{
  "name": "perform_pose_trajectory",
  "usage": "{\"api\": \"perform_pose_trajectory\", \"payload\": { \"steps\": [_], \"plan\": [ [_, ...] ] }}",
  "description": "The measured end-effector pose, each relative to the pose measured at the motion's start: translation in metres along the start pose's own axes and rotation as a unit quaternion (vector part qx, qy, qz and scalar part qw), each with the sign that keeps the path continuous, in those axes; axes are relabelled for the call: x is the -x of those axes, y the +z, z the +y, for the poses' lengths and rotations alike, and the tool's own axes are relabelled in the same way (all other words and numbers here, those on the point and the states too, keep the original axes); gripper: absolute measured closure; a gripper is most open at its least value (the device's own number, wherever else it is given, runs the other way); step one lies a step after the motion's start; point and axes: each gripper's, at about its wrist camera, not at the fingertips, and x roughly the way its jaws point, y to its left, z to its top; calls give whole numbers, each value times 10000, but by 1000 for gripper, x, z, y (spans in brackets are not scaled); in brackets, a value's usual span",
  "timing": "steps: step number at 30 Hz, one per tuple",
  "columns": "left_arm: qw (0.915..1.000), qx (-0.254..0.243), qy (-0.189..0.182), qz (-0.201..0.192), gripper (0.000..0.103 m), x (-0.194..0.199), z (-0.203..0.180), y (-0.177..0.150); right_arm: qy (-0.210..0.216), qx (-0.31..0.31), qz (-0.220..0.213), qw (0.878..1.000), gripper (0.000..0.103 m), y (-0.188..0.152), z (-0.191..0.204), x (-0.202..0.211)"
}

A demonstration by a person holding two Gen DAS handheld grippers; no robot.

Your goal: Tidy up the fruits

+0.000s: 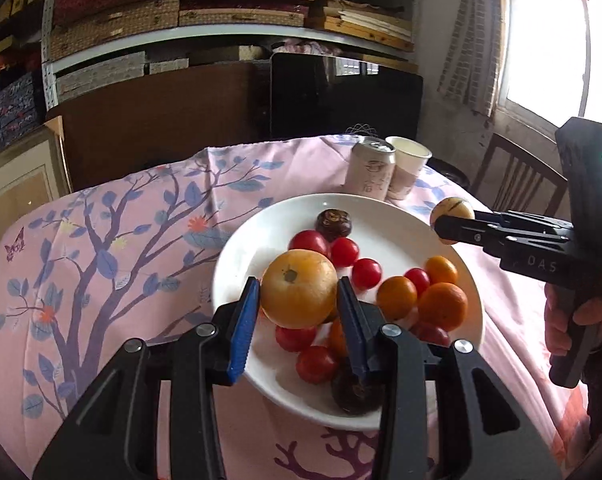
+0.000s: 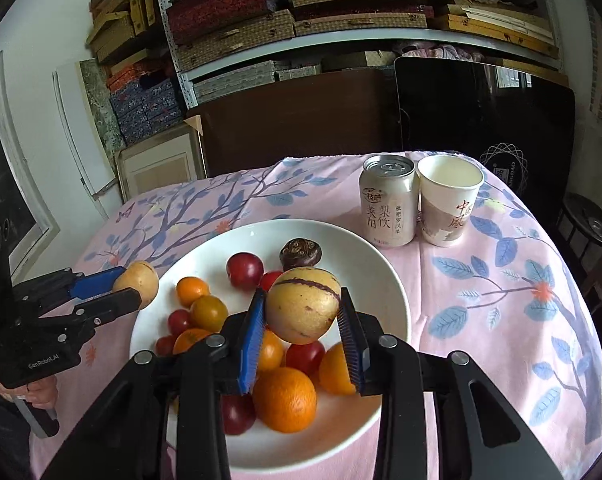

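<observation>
In the left wrist view my left gripper (image 1: 297,284) is shut on a big yellow-orange round fruit (image 1: 299,296), held above the white plate (image 1: 253,248). My right gripper (image 2: 302,294) is shut on a yellow melon with purple stripes (image 2: 303,312), also above the plate (image 2: 365,280). Each gripper shows in the other's view: the right gripper (image 1: 447,220) at the plate's right rim with its melon (image 1: 452,209), the left gripper (image 2: 131,284) at the left rim with its fruit (image 2: 139,278). Cherry tomatoes (image 2: 244,270), small oranges (image 2: 285,398) and dark chestnut-like fruits (image 1: 333,222) lie on the plate.
A drink can (image 2: 389,204) and a paper cup (image 2: 447,200) stand behind the plate on the pink floral tablecloth (image 2: 501,280). A dark wooden chair (image 1: 517,176) is at the table's far right. Shelves of boxes fill the back wall. A hand (image 1: 581,320) grips the right tool.
</observation>
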Motion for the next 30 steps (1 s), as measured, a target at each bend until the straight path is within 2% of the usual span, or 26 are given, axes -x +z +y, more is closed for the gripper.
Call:
{"api": "perform_pose_trajectory", "payload": {
  "steps": [2, 7, 10, 11, 12, 13, 14, 16, 20, 24, 26, 28, 30],
  "plan": [
    [9997, -102, 235, 25, 64, -10, 3, 2, -35, -131, 123, 9998, 68, 6, -4, -16],
    [9989, -206, 430, -32, 64, -29, 3, 10, -60, -358, 150, 9992, 67, 11, -10, -34],
    [9994, -12, 335, -117, 63, -37, 7, 16, -59, -426, 132, 9990, 66, 12, -13, -40],
    [9993, 39, 347, -137, 57, -38, 8, 16, -11, -413, 156, 9990, 63, 12, -13, -42],
    [9991, 62, 384, -185, 27, -38, 9, 15, 6, -386, 156, 9991, 38, 11, -14, -41],
    [9988, 48, 432, -243, 8, -35, 8, 14, -129, -379, 110, 9991, 12, 10, -14, -39],
    [9980, 23, 488, -391, 5, -30, 8, 12, -218, -367, 29, 9991, 8, 9, -15, -35],
    [9978, -12, 410, -530, 5, -17, 6, 9, -349, -244, -68, 9991, 7, 6, -15, -24],
    [9993, -6, 207, -321, 5, 8, 2, -5, -234, -115, 8, 9997, 5, -11, -13, 8],
    [9999, -105, 70, -67, 5, 36, -7, -43, -212, 466, 169, 9985, 4, -49, 7, 45],
    [9996, -289, -32, 54, 4, 48, -18, -67, -195, 678, 412, 9967, 4, -68, 17, 52],
    [9990, -427, -118, 49, 4, 59, -29, -88, 33, 599, 486, 9970, 4, -82, 21, 52],
    [9976, -515, -469, 31, 4, 70, -44, -107, 387, 496, 686, 9957, 4, -89, 26, 47]
  ]
}}
